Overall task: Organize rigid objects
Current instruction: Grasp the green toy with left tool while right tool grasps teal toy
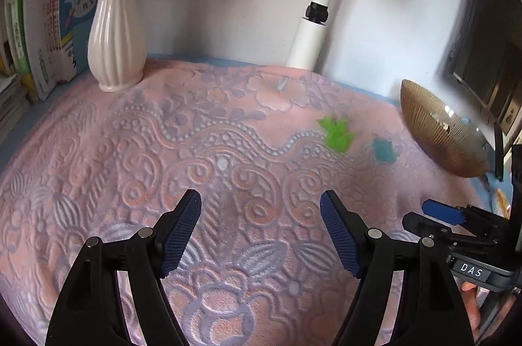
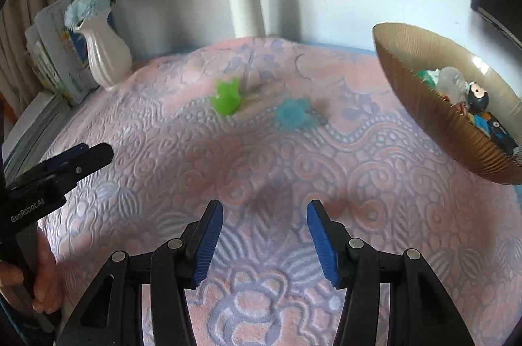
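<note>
A small green toy [image 2: 226,99] and a small teal-blue toy [image 2: 293,116] lie on the pink patterned cloth; both also show in the left wrist view, the green toy [image 1: 336,132] and the blue toy [image 1: 385,150]. A ribbed brown bowl [image 2: 424,124] at the right holds several small objects; it shows in the left wrist view too [image 1: 437,130]. My right gripper [image 2: 265,210] is open and empty, above the cloth in front of the toys. My left gripper [image 1: 261,199] is open and empty, further left.
A white vase [image 1: 114,42] with blue flowers stands at the back left beside upright books [image 1: 45,29]. A white lamp post [image 1: 313,20] rises at the back. A dark monitor [image 1: 483,52] stands at the right. The pink cloth [image 1: 195,150] covers the table.
</note>
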Motion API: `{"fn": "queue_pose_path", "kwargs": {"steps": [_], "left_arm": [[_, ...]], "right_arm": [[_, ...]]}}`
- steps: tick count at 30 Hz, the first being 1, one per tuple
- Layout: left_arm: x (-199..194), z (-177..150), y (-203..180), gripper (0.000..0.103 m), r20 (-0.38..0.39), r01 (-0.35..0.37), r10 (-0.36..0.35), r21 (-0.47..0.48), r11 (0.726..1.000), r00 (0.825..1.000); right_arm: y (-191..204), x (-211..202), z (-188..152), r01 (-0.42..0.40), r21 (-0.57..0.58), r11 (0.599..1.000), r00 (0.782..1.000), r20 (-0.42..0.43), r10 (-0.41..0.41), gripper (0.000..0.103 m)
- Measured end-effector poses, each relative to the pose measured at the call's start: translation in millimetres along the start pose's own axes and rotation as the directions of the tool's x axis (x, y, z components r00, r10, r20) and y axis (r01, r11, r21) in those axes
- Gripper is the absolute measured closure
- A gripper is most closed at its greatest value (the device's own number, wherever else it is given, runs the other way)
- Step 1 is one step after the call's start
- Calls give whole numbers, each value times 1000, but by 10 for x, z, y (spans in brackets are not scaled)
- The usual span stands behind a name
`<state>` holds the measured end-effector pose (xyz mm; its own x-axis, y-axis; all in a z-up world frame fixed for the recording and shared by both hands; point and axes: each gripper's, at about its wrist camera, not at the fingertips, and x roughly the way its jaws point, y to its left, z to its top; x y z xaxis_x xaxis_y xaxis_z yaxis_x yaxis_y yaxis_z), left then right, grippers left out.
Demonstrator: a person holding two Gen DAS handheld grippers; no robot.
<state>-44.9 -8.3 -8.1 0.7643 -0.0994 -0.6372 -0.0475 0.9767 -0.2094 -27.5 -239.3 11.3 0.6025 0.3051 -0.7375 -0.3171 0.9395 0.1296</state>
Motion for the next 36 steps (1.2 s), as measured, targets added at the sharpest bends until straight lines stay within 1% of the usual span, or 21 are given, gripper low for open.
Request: {"fn": "queue_pose_path", "kwargs": {"steps": [1,4,7,9,13,18,19,20,21,22,24,25,26,27,29,30,32,34,35,36], "left_arm": [[1,4,14,29,-5,9,-9,-9,1000,1000],[19,22,76,29,-5,35,-36,-51,998,999],[-9,41,159,29,2,62,-62,-87,994,998],[-5,45,192,29,0,67,-67,-105,992,998],[18,46,199,29,-9,62,-64,-113,992,998],[34,53,141,29,-28,51,-53,-79,996,998],[55,63,113,29,-52,51,-55,-67,996,997],[83,91,61,29,-99,58,-63,-54,997,993],[91,120,24,29,-127,69,-73,-42,997,989],[74,165,-30,29,-143,76,-78,-22,997,987],[2,315,-163,29,-144,76,-70,34,997,987],[-10,414,-225,29,-149,84,-75,56,995,986],[5,492,-267,29,-162,105,-93,66,992,982],[58,587,-326,29,-186,135,-119,77,988,975],[195,737,-436,29,-185,164,-142,108,980,972],[270,777,-470,29,-185,172,-149,115,978,971],[517,837,-507,29,-194,202,-181,92,975,964],[751,845,-537,31,-220,225,-206,63,972,953],[887,838,-560,31,-232,230,-211,56,972,949],[963,837,-593,31,-235,229,-210,58,972,949]], "right_arm": [[-8,2,-3,1,4,1000,1000,2,-1,44],[5,33,10,17,-1,1000,1000,-8,-17,43],[60,88,24,31,-29,999,999,-28,-31,43],[118,100,31,50,-51,997,998,-22,-51,43],[136,90,7,62,-75,995,998,-19,-63,43],[89,85,8,48,-60,997,998,-26,-50,43],[70,91,13,44,-53,998,998,-35,-46,43],[65,105,18,39,-51,998,998,-45,-41,43],[52,125,34,28,-45,999,997,-71,-31,43],[54,134,55,19,-42,999,995,-92,-23,43],[57,107,142,-36,-34,999,988,-152,31,43],[56,76,201,-58,-29,998,985,-164,52,43],[52,56,249,-60,-28,998,985,-163,54,43],[37,33,360,-32,-29,999,987,-156,27,43],[-3,45,509,19,-29,999,991,-130,-23,43],[-50,77,605,48,-24,999,994,-98,-50,43],[-108,198,694,72,-2,997,994,-84,-72,44],[-138,364,732,66,17,998,994,-94,-64,54],[-146,420,735,65,18,998,993,-98,-63,55],[-164,498,741,78,20,997,992,-99,-76,55]]}}
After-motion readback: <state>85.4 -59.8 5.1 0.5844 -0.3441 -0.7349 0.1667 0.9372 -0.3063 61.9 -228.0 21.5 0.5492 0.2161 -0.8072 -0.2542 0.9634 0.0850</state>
